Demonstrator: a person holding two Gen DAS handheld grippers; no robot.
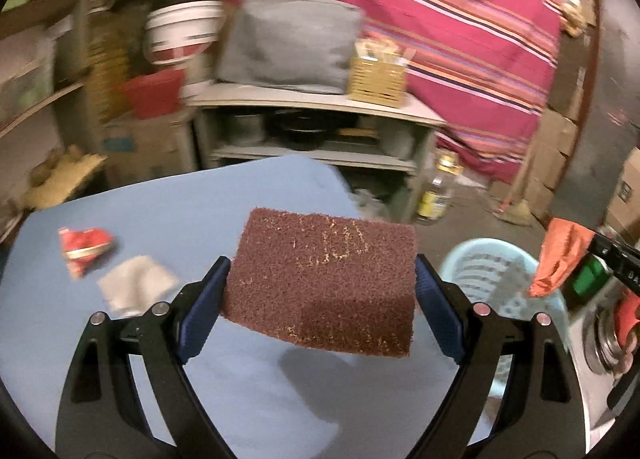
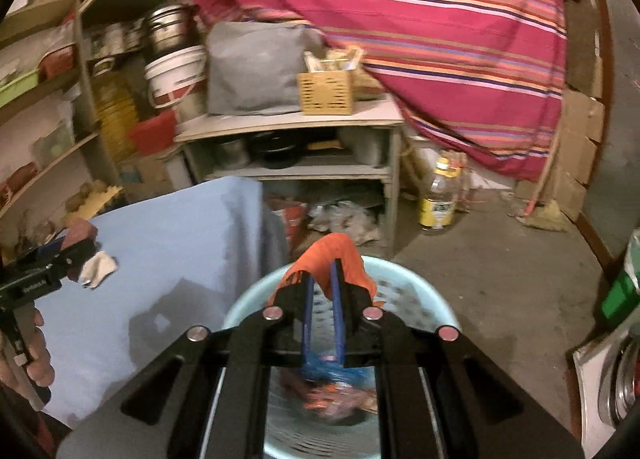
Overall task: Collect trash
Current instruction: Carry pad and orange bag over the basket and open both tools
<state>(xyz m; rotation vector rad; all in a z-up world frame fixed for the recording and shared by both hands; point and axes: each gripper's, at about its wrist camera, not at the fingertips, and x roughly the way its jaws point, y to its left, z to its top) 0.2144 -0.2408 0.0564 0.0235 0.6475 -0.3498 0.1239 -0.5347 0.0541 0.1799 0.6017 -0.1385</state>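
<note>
The left gripper (image 1: 320, 299) clamps a flat maroon scouring pad (image 1: 324, 287) above the blue table (image 1: 168, 219). The right gripper (image 2: 322, 291) pinches an orange wrapper (image 2: 340, 255) over the pale blue plastic basket (image 2: 416, 287). A grey crumpled paper (image 1: 136, 291) and red wrapper (image 1: 84, 249) lie near the table's left edge.

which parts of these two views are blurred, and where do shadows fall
Left wrist view: shelves and striped cloth smear with motion, the held scouring pad stays sharp and shadows the blue table. Right wrist view: basket contents blur; gripper shadow on the table.
</note>
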